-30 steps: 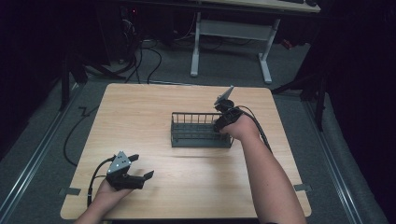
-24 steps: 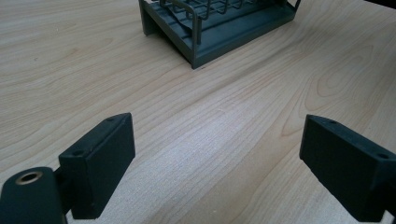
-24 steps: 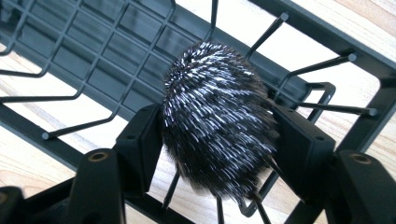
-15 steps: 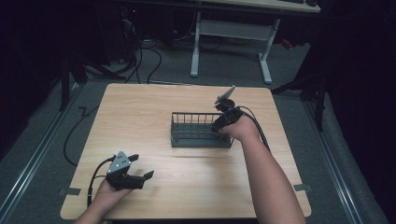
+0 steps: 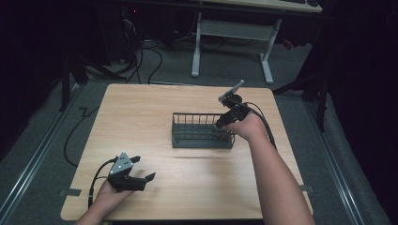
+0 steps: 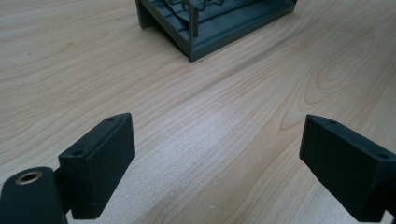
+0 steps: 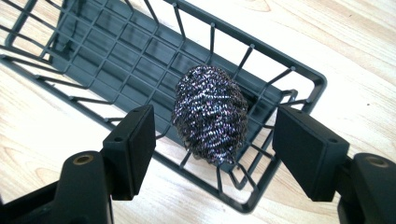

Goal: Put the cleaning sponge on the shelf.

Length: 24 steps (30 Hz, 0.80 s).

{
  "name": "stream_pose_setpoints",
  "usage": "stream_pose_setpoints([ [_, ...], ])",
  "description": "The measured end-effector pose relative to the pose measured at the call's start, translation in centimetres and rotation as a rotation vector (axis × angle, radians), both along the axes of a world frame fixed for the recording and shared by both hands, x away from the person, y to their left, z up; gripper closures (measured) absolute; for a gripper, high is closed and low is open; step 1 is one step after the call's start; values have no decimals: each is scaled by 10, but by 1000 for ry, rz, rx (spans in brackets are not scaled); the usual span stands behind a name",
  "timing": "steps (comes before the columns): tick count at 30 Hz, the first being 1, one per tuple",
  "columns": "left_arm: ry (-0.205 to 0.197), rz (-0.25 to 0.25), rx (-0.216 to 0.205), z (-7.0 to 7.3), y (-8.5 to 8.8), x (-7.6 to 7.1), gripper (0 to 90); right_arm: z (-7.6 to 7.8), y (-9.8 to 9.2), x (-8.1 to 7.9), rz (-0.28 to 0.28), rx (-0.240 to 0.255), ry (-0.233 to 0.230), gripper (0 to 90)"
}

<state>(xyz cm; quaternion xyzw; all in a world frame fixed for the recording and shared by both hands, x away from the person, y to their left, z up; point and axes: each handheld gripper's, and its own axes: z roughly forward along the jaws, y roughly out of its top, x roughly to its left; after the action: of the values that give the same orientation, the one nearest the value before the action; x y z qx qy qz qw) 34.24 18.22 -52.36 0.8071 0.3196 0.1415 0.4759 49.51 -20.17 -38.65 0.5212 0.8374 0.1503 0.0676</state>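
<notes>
A dark grey wire basket stands on the wooden table, right of centre. Inside its right end lies a steel-wool scourer, dark and glittering. My right gripper hovers just above that end with its jaws open on either side of the scourer, apart from it; in the high view the right gripper sits at the basket's right end. My left gripper rests open near the table's front left, holding nothing. The left gripper view looks over bare wood toward the basket's corner.
Beyond the table's far edge stand a white desk frame and loose cables on the floor. A cable trails from the right gripper over the person's wrist. Bare wood lies between the left gripper and the basket.
</notes>
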Motion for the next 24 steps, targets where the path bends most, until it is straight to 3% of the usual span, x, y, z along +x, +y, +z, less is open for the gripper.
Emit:
stream_pose_setpoints([
  [5, 8, -9, 13, -1, -2, 0, 108, 4, -3, -8, 1, 4, -6, 304],
  [13, 9, -9, 0, -2, -3, 1, 109, 6, -11, -26, -5, 11, -27, 305],
  [17, 10, -18, 12, -2, -4, 2, 109, 8, -18, -44, -5, 24, -59, 298],
  [21, 13, -17, 17, -3, -5, 2, 109, 2, -25, -67, -39, 23, -122, 271],
  [24, 16, -17, 16, -3, -5, 2, 109, -4, -32, -82, -35, 21, -163, 272],
])
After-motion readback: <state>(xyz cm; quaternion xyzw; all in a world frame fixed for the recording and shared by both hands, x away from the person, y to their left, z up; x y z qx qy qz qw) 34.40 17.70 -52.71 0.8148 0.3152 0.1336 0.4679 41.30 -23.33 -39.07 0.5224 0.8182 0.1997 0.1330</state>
